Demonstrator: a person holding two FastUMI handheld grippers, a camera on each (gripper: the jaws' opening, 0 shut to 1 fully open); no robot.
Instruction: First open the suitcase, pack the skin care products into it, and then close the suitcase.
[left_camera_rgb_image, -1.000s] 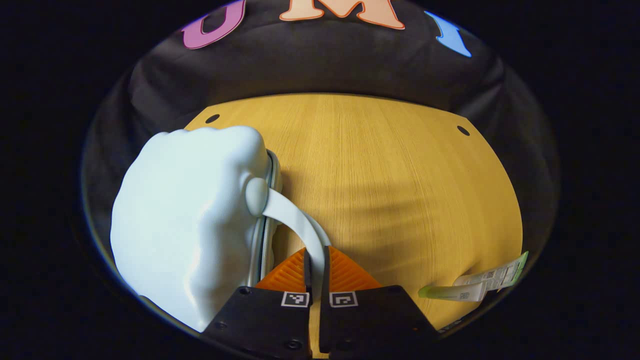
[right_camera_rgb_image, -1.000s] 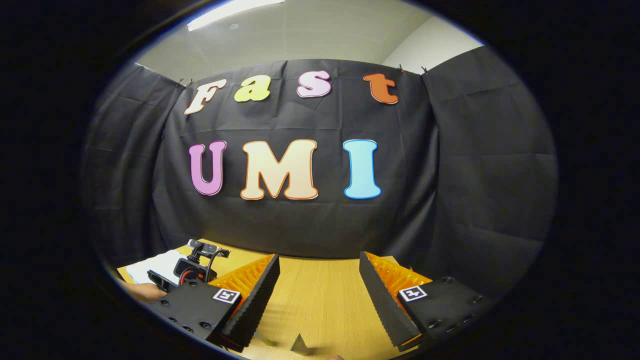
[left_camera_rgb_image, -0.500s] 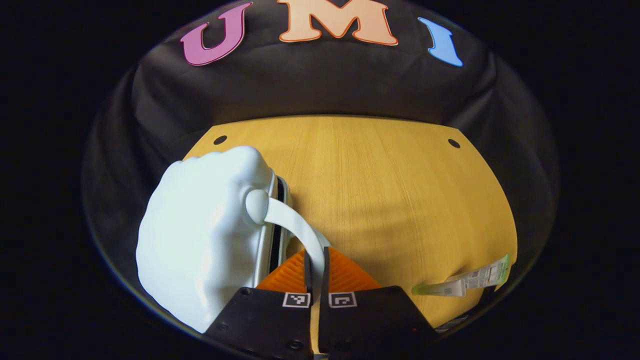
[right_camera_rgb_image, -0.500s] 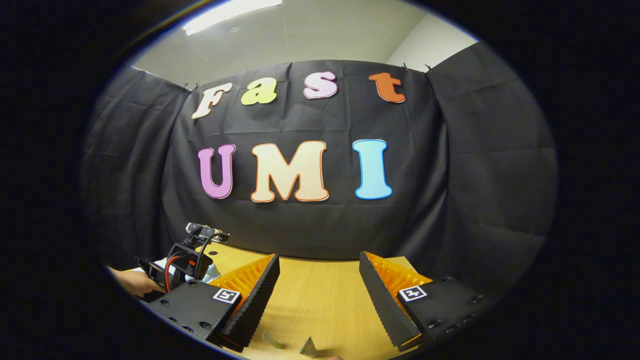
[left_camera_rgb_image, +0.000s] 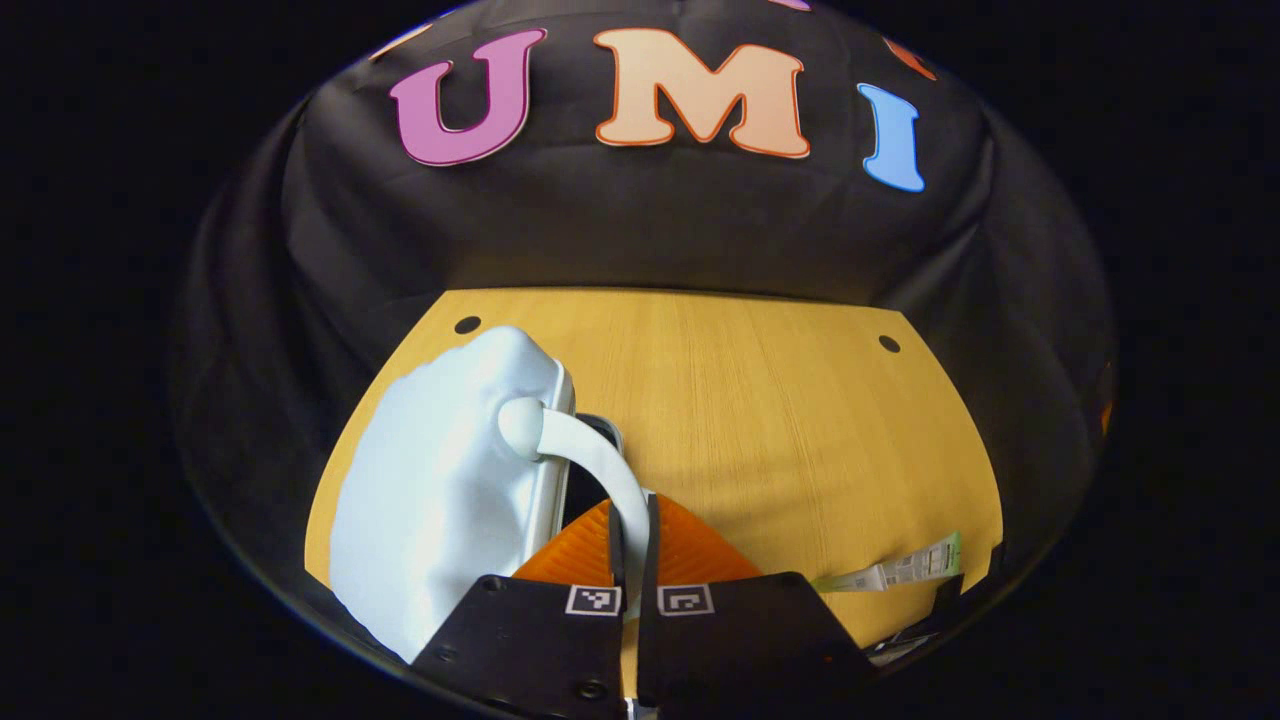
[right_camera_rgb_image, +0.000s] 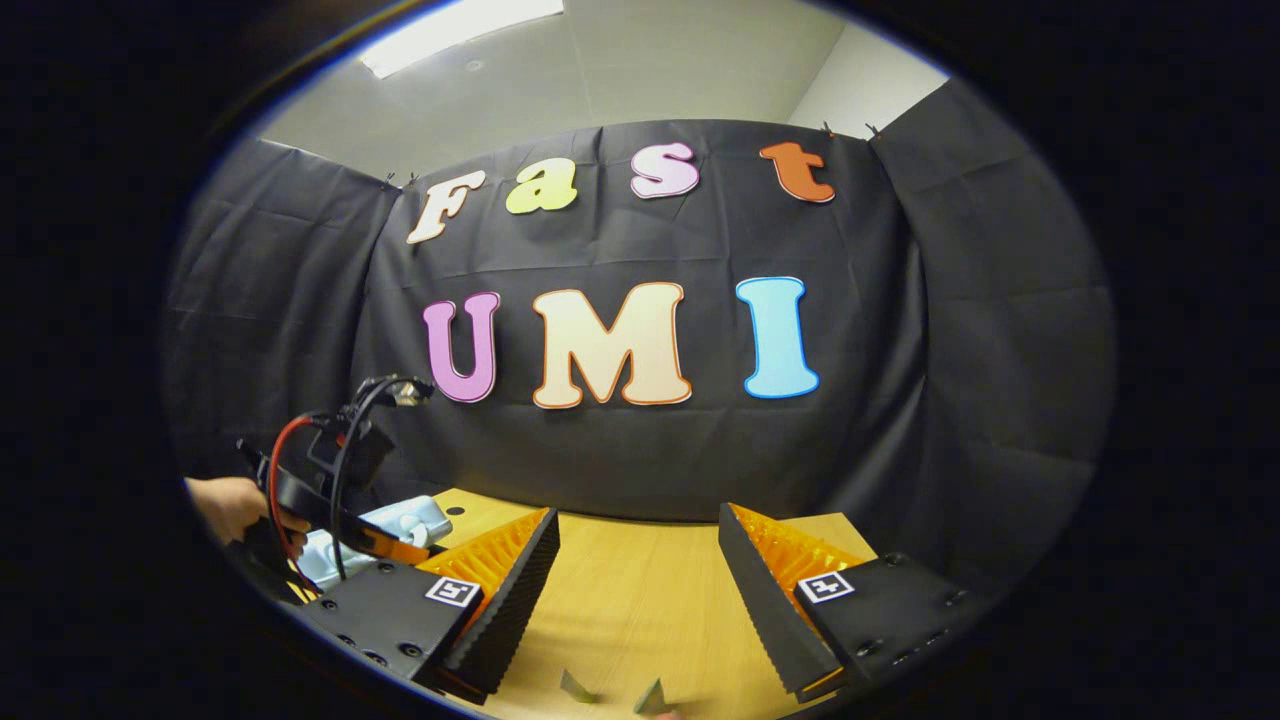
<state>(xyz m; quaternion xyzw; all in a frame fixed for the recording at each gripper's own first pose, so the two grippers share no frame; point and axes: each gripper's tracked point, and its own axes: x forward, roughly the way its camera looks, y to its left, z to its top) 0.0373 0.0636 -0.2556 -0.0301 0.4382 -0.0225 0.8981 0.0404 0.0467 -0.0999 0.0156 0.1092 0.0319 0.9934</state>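
gripping suitcase handle, lid ajar

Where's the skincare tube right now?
In the left gripper view, the skincare tube lies flat on the wooden table at lower right, apart from the pale blue suitcase on the left.

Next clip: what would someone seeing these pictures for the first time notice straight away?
The pale blue suitcase at the table's left side, its lid lifted so a dark gap shows. The left gripper is shut on its handle. The right gripper hangs open above the table, and a skin care tube lies near the right edge.
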